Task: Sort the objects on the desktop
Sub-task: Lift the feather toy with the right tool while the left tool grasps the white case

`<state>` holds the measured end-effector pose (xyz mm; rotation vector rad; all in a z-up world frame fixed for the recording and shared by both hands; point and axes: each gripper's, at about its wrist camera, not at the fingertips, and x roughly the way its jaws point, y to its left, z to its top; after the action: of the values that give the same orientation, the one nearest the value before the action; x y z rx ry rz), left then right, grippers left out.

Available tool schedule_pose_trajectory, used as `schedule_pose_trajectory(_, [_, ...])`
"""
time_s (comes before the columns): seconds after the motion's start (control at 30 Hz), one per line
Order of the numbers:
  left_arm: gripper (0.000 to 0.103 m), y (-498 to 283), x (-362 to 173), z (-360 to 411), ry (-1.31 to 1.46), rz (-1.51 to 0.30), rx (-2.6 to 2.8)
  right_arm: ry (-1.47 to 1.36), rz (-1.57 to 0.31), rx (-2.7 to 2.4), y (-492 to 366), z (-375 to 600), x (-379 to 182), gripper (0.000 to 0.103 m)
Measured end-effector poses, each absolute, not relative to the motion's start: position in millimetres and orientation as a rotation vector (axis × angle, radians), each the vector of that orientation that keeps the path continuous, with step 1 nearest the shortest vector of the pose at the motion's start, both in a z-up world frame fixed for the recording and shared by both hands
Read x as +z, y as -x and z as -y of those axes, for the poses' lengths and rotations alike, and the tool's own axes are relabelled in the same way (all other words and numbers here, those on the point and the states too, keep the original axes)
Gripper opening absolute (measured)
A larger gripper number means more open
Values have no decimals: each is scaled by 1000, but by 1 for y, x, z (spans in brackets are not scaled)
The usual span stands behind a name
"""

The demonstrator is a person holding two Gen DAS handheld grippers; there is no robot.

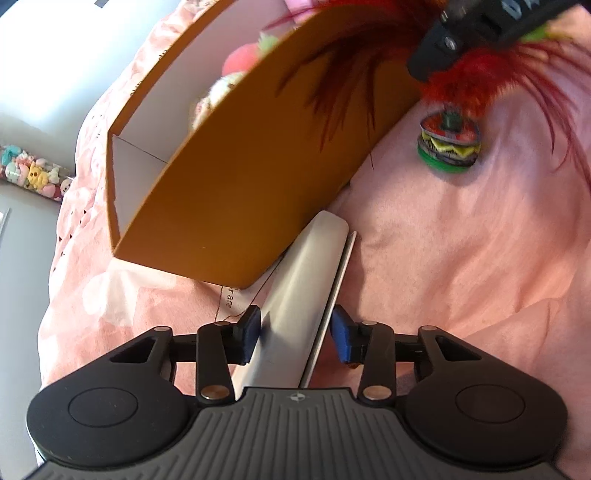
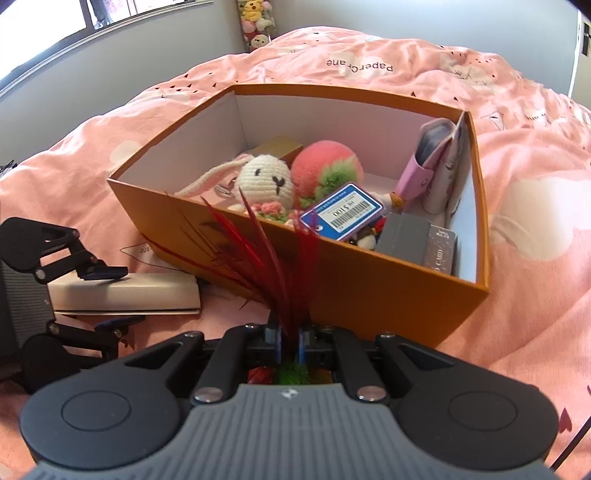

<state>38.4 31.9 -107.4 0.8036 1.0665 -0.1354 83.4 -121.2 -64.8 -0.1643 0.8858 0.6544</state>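
Observation:
An orange box stands on a pink bedspread, holding a crochet rabbit, a pink and green plush ball, a blue card and other small items. My right gripper is shut on a red feather shuttlecock just in front of the box's near wall. Its striped disc base hangs close above the bedspread. My left gripper is closed around a flat white case lying beside the box, a pad against each broad side.
A pink wallet and a grey box fill the orange box's right end. Plush toys hang at the far wall by a window. Bedspread extends on all sides of the box.

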Motion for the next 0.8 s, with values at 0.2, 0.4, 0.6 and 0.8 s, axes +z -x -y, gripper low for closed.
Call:
schedule_pose_trajectory(0.2, [43,-38,-90,-42,-684,-1064,-150,149,-896,642,-84,124,-65,8])
schedule_pose_trajectory(0.4, [42,-29,-66,-53,-564,-1027,-169,125,-904,650,-84,128,-63,7])
schedule_pose_trajectory(0.6, [39,-17,-35,-56,-433,-982,-181,102,-902,665,-83,131,-56,5])
schedule_pose_trajectory(0.8, [37,-20,-2,-53,-298,-943,-215,64,-887,681,-82,138,-45,5])
